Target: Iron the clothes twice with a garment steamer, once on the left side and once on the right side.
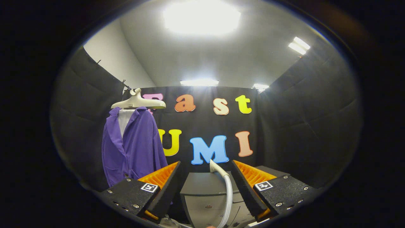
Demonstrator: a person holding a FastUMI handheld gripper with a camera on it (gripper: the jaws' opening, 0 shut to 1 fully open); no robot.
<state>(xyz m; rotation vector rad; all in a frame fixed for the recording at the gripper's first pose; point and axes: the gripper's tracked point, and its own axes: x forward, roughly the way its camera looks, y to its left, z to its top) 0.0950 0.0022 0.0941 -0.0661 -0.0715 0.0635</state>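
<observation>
- A purple shirt [133,145] is hanging from a pale hanger [139,103], left of the tool and beyond it, apparently unsteamed.
- The tool [205,182] is spreading wide, gripping nothing.
- The steamer's handle and hose [225,190] are rising between its fingers; both passes seem outstanding.

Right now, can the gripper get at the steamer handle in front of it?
Probably yes. The gripper is open, and the steamer handle with its hose stands in the gap between the fingers, just ahead, with nothing in between. The purple shirt hangs off to the left, out of the way.
</observation>
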